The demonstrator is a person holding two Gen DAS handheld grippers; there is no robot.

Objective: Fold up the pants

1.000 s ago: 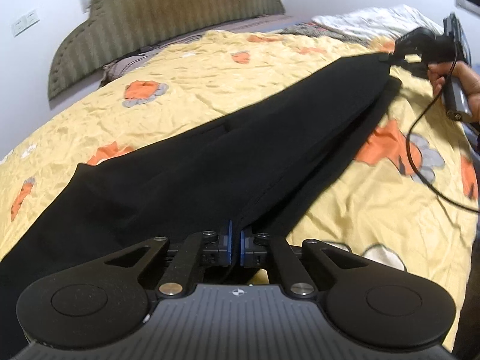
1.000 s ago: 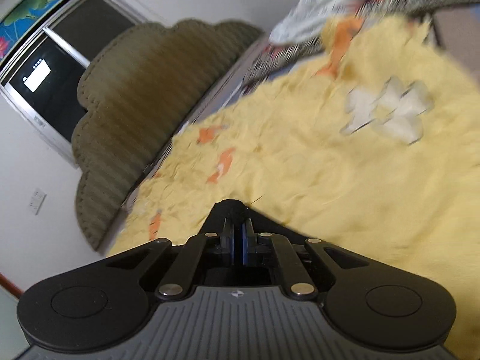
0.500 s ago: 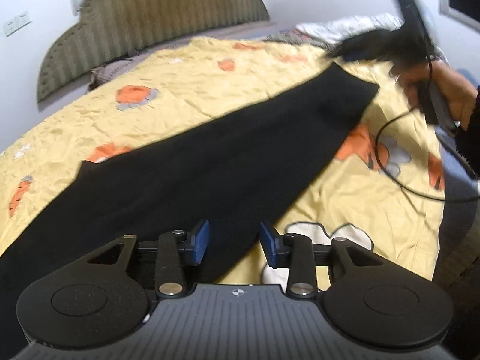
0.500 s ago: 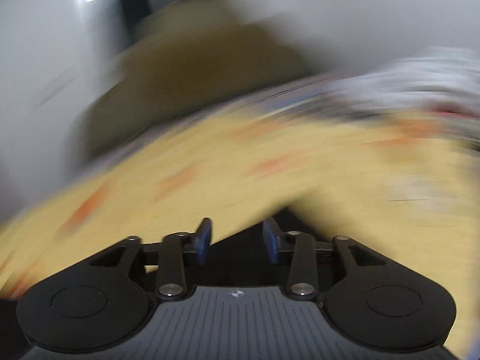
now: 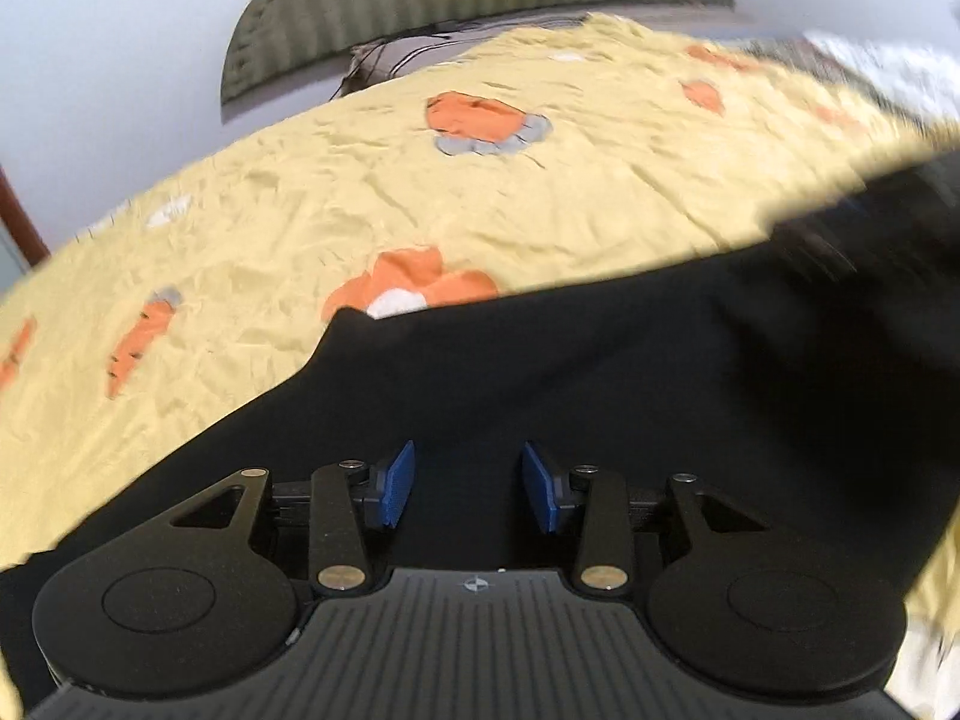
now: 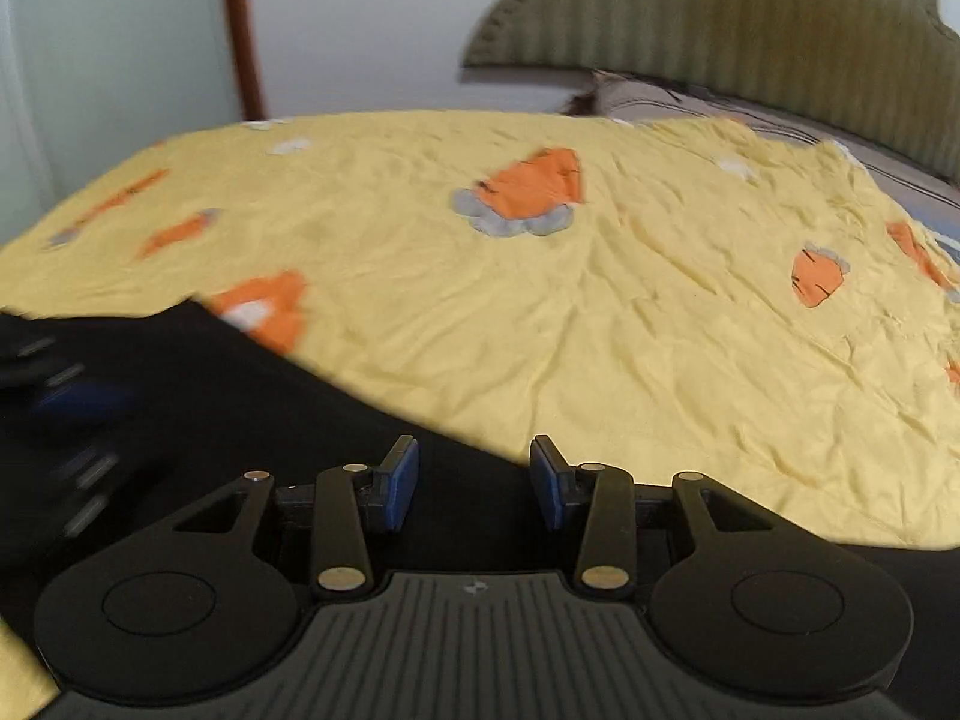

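Black pants (image 5: 600, 396) lie flat on the yellow bedsheet (image 5: 420, 204), stretching from lower left to the right edge in the left wrist view. My left gripper (image 5: 471, 486) hovers over the dark cloth. Its jaws are opening, and nothing is pinched between the blue pads (image 5: 397, 483). In the right wrist view the pants (image 6: 240, 420) fill the lower left. My right gripper (image 6: 474, 483) stands open over their edge, where black meets the yellow sheet (image 6: 600, 330). A dark blurred shape with blue (image 6: 66, 408) at the left is probably the other gripper.
The sheet carries orange carrot prints (image 6: 528, 186) and is lightly wrinkled. An olive padded headboard (image 6: 750, 12) stands against the white wall behind the bed. A brown door frame (image 6: 240, 30) rises at the far left. Patterned bedding (image 5: 888, 72) lies at the right end.
Both grippers were shut on the pants a second ago and have let go and opened. The pants now lie flat. Both hands have swung along the bed, so the views look across it.
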